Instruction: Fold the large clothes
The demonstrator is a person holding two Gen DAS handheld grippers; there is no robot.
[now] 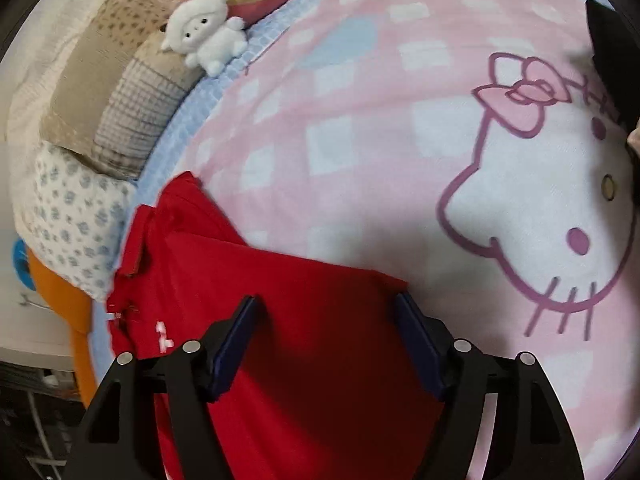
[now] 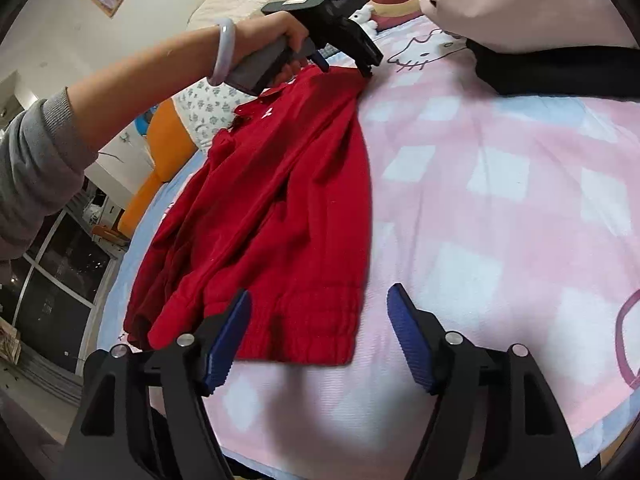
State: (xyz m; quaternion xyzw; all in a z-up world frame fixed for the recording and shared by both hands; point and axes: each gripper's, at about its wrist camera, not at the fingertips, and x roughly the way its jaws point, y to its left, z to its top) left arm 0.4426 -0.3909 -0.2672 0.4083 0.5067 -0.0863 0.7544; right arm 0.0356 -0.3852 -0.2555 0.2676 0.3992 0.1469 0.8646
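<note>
Lying folded lengthwise on the pink checked blanket (image 2: 500, 208) is a red garment (image 2: 272, 208), a long narrow shape running from its ribbed hem near the right gripper (image 2: 318, 312) up to its collar end near the left gripper (image 2: 344, 65). In the right wrist view the right gripper's blue pads (image 2: 408, 336) stand spread, one over the hem, the other over bare blanket just past the hem's corner; nothing is pinched between them. A hand (image 2: 290, 46) with a pale bangle (image 2: 224, 50) on the wrist and a grey sleeve (image 2: 36, 168) pushed up the forearm holds the left gripper at the garment's far end, tips down at the fabric edge. In the left wrist view that gripper's jaws are also spread, hovering over the red cloth with its corner beside one pad (image 1: 420, 340); no fabric is clamped. A white plush toy (image 1: 204, 36) sits by patterned pillows (image 1: 120, 92) at the blanket's far edge, and a cartoon cat face (image 1: 560, 216) is printed on the blanket
</note>
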